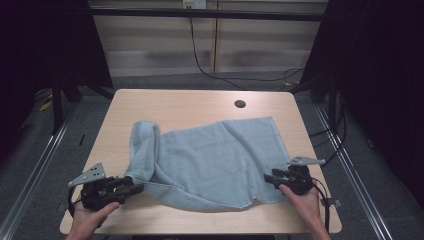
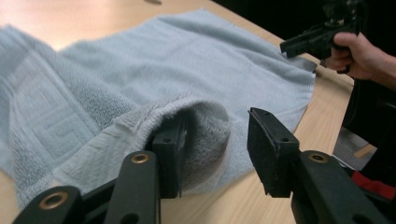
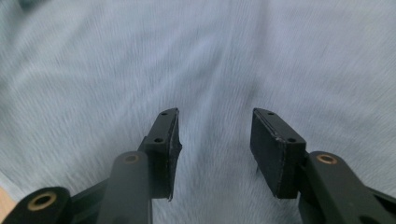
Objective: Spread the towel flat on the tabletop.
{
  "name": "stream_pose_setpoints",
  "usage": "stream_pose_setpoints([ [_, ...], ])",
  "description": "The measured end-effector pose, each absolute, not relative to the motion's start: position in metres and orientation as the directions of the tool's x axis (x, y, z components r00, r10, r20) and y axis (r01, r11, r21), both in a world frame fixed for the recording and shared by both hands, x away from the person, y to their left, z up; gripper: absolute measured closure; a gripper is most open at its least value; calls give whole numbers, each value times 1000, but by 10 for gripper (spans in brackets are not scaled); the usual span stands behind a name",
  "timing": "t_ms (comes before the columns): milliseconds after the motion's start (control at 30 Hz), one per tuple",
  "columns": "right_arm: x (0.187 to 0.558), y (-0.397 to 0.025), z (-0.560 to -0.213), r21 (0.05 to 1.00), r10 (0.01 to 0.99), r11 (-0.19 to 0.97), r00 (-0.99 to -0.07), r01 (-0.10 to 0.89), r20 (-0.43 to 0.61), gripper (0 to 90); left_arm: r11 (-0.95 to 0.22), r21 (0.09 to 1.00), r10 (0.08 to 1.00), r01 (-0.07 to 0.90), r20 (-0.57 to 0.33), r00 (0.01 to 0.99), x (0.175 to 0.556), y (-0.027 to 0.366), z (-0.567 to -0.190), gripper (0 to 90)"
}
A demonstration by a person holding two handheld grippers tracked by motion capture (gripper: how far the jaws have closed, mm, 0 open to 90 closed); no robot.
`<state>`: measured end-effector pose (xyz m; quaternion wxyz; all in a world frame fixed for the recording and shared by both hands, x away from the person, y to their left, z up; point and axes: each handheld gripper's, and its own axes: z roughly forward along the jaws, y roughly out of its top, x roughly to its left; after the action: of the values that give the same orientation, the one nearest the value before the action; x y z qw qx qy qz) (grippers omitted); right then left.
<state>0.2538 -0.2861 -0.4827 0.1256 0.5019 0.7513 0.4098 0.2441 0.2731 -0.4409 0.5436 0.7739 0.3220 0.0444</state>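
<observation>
At the near edge of the worktop [image 1: 200, 107], two forearms come in from below, each hand wrapped round a gripper. The left hand [image 1: 90, 214] holds the left gripper [image 1: 134, 186] low and almost level, pointing right and slightly away, its grey three-cornered plate tilted up on top. Its jaws stand wide apart: in the left gripper view one jaw is tucked under a lifted fold of the towel's [image 1: 215, 157] near left corner and the other is bare, just beside the cloth, so nothing is clamped. The right hand [image 1: 302, 199] holds the right gripper [image 1: 266, 178] at the near right, aimed left across the cloth, wrist angled inward. In the right gripper view its jaws are also spread wide over the towel [image 3: 196, 60], with blurred terry cloth between and beneath them and no pinch on it; whether they touch the fabric cannot be told.

Between the two grippers lies the pale blue-grey towel, spread over the middle of the worktop, its near hem wavy. On the left it is bunched and folded over itself into a raised ridge running away from the left gripper; the right part lies flatter, reaching toward the far right. Beyond it, near the far edge, is a round dark hole [image 1: 240, 104] in the worktop.
</observation>
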Motion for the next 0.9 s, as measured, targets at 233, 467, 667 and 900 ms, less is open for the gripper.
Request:
stream_pose_setpoints([
  [233, 277, -298, -494, 702, 902, 149, -387, 697, 193, 586, -183, 880, 542, 437, -281, 792, 260, 265, -434, 579],
  [467, 312, -305, -504, 708, 942, 173, -326, 685, 85, 467, -241, 840, 541, 486, -299, 786, 273, 255, -458, 579],
  [667, 338, -314, -507, 721, 954, 126, -283, 681, 101, 388, -282, 818, 509, 501, -316, 801, 261, 253, -463, 568],
  [900, 320, -275, -488, 758, 888, 154, -425, 634, 175, 411, -272, 857, 474, 438, -277, 836, 247, 249, -443, 623],
])
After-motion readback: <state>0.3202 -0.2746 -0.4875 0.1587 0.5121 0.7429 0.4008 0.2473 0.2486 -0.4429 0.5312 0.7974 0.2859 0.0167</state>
